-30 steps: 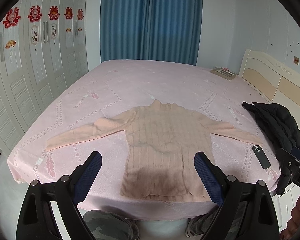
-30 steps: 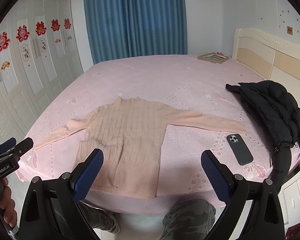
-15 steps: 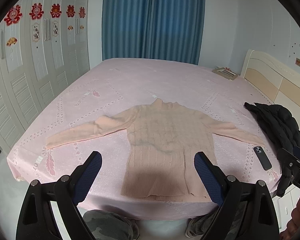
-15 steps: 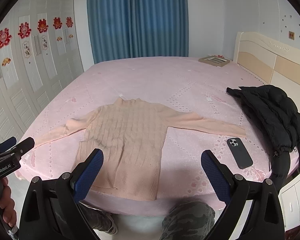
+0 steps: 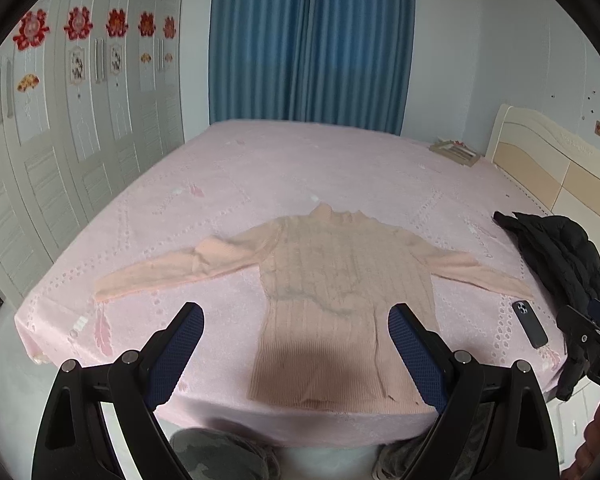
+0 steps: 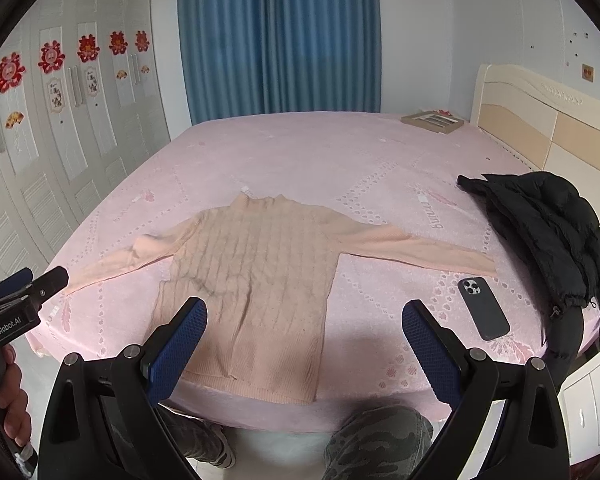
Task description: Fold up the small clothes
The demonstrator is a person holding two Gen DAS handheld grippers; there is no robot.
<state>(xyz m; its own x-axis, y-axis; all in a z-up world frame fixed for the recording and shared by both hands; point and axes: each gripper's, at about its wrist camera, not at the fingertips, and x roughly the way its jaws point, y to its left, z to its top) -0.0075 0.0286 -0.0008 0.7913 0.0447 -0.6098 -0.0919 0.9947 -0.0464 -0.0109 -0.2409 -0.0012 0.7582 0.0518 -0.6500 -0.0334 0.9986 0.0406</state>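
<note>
A peach ribbed knit sweater (image 5: 340, 292) lies flat on the pink bed (image 5: 300, 176), collar away from me, both sleeves spread sideways, hem at the near edge. It also shows in the right wrist view (image 6: 256, 284). My left gripper (image 5: 296, 320) is open and empty, held above the hem without touching it. My right gripper (image 6: 304, 316) is open and empty, held above the sweater's right side and the bare sheet beside it.
A black phone (image 6: 483, 307) lies on the bed by the right sleeve cuff. A black puffer jacket (image 6: 548, 232) lies at the bed's right edge, near the headboard (image 6: 540, 128). A flat box (image 6: 434, 121) sits at the far corner. White wardrobes (image 5: 60, 152) line the left.
Both grippers have pulled back and risen slightly, so the sweater sits a little farther off in both views. The sweater has not moved; both grippers stay open.
</note>
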